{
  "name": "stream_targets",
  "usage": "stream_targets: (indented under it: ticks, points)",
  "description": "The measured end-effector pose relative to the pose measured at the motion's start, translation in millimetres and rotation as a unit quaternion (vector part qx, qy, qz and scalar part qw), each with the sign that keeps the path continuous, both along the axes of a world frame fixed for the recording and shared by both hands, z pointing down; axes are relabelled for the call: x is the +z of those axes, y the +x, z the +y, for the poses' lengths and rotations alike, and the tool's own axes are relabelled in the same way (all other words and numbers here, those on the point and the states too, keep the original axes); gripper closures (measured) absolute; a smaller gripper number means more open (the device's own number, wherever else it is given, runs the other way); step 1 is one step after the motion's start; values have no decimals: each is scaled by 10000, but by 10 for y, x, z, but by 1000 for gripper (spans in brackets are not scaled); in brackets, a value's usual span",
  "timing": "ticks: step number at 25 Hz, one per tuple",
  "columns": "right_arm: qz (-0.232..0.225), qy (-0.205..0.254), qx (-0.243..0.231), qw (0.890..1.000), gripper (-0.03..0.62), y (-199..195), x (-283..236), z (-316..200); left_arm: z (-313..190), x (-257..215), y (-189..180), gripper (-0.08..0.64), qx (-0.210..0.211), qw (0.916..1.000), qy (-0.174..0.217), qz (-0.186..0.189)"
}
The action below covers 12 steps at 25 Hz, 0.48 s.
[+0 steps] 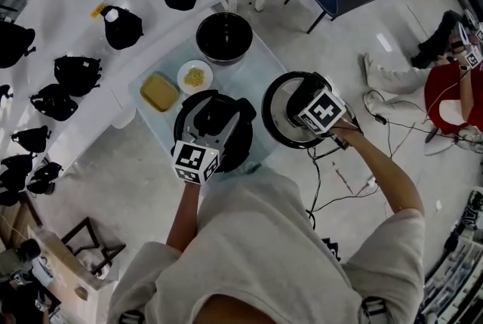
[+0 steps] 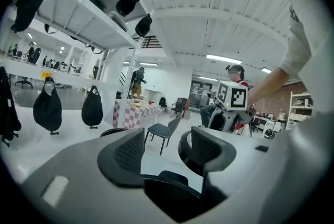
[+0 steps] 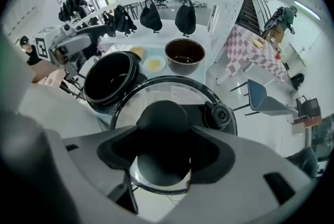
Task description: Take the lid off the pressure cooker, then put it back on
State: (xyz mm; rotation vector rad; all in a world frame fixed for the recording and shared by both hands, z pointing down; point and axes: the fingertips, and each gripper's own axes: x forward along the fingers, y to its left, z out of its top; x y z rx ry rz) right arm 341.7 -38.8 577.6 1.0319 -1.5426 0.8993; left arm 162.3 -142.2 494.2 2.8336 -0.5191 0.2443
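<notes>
The lid (image 3: 163, 121) of the pressure cooker is off and hangs in the air at 3 o'clock of the pot (image 3: 110, 81), out past the counter (image 1: 253, 66) edge and over the floor. I hold it by its black knob, the jaws of my right gripper (image 3: 164, 144) closed on it from both sides and pointing steeply down. The jaws of my left gripper (image 2: 168, 149) stand wide and empty, low over the pot's near side.

By my reading, the removal half of the task is done and the return is what remains. That calls for carrying the lid level toward 9 o'clock, centring it over the rim and lowering it squarely. The left jaws are placed to steady the pot.

The pot gapes dark, nothing visible inside. At its 12 o'clock a dark bowl (image 3: 184, 63) also looks empty. At 11 o'clock a small plate (image 1: 182, 78) carries yellow food, and at 10 o'clock lies a yellow tray (image 1: 159, 92) whose contents I cannot tell.
</notes>
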Motion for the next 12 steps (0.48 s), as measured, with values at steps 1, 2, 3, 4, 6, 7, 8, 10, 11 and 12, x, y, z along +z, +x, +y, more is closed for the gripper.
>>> stream_targets:
  ticks: [1, 2, 3, 4, 6, 7, 8, 10, 11, 12]
  points:
    - [8, -32, 8, 10000, 321, 22, 87, -3, -7, -15, 5, 298, -18, 10000, -3, -1]
    - [7, -65, 17, 10000, 321, 43, 183, -9, -16, -30, 9, 298, -39, 10000, -4, -2]
    - [-5, -97, 31, 9999, 321, 61, 284, -19, -27, -42, 10, 298, -61, 10000, -1, -8]
    - [-29, -126, 52, 9999, 321, 75, 388, -31, -39, -52, 7, 298, -83, 10000, 6, -22]
    - [-92, -177, 109, 9997, 321, 90, 603, -59, -61, -61, -7, 298, -131, 9999, 19, -62]
    - [-120, -198, 160, 9996, 321, 97, 712, -75, -70, -62, -15, 298, -154, 9998, 26, -82]
    - [-141, -206, 235, 9994, 321, 107, 821, -97, -79, -61, -20, 298, -178, 9998, 34, -104]
    - [-167, -186, 408, 9989, 321, 123, 1031, -164, -101, -60, -29, 296, -233, 9996, 46, -151]
    - [-184, -174, 478, 9985, 321, 122, 1134, -201, -112, -58, -36, 296, -260, 9995, 45, -181]
    - [-204, -171, 532, 9982, 321, 116, 1238, -235, -123, -56, -45, 298, -283, 9994, 46, -216]
